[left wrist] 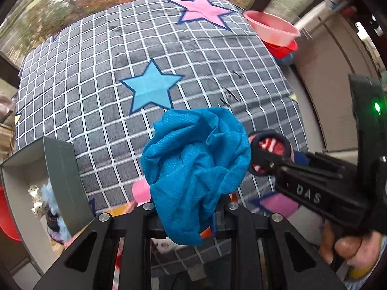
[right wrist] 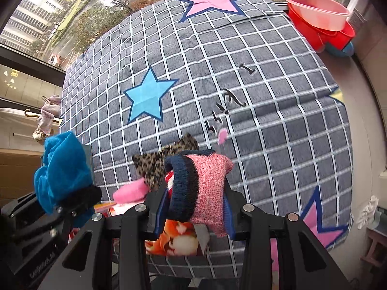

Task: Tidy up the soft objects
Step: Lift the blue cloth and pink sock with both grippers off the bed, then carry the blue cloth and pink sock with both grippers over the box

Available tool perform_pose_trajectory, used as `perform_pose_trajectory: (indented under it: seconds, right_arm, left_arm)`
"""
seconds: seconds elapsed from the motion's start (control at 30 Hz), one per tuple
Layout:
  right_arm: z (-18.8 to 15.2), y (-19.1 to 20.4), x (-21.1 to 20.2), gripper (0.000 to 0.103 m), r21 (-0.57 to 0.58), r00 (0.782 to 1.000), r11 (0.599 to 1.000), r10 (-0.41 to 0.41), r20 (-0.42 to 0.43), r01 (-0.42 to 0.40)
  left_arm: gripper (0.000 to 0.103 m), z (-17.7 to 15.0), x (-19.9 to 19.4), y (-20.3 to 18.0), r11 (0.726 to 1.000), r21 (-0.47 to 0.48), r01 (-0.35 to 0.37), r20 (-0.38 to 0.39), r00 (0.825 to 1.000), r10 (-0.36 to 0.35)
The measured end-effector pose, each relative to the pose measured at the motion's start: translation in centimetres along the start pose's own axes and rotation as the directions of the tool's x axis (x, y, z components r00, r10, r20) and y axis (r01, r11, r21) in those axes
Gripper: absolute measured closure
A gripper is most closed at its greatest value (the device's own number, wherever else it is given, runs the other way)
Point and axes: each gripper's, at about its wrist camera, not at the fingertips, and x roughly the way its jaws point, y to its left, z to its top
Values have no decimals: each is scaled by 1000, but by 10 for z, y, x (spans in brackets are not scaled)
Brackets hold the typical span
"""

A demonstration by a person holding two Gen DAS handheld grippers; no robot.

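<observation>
Left wrist view shows the left hand-held gripper [left wrist: 191,213] closed on a crumpled blue cloth [left wrist: 196,169], which hangs in the air above the checked blanket [left wrist: 96,72] with stars. The cloth looks thin, light and very soft; it folds on itself and would probably slip out if only a loose edge is pinched, so the bunched middle seems the safer place to hold. To the left stands an open grey box [left wrist: 60,169] with some small fluffy things inside, likely the place for sorted items.

The right wrist view shows the right hand-held gripper [right wrist: 193,207] clamped on a pink knitted sock [right wrist: 208,188] with a dark blue cuff. The knit is thicker and stretchy, it should not break, and a hold across the rolled cuff looks firm. Below it lie a leopard-print cloth [right wrist: 154,166], a pink soft piece [right wrist: 130,193] and an orange printed item [right wrist: 176,241].

The fingertips of both grippers are covered by the fabrics, so the exact contact is not visible. The orange item is partly hidden, and what it is cannot be told. The box contents are small and blurred. Pink and red basins [right wrist: 319,14] stand stacked at the far corner.
</observation>
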Motion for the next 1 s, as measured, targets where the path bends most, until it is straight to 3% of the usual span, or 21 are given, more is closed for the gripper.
perform_pose_trajectory:
  seconds: [0.33,0.67,1.0]
  right_arm:
    - [-57,0,-14,64,13,999,1000,-27,-28,28]
    - [-106,19,-16,63,-40,995,999,-41,-90,37]
    - [-145,56,-4,63,-125,988,991,-58,-145,40]
  left_arm:
    - [77,-63,-20,-19,978,204,39,-45,999,-30]
    - [77,-122,-33,-31,924,373,85,-78,995,-60]
    - [77,-162,-46,-15,924,370,99,-40,995,-90]
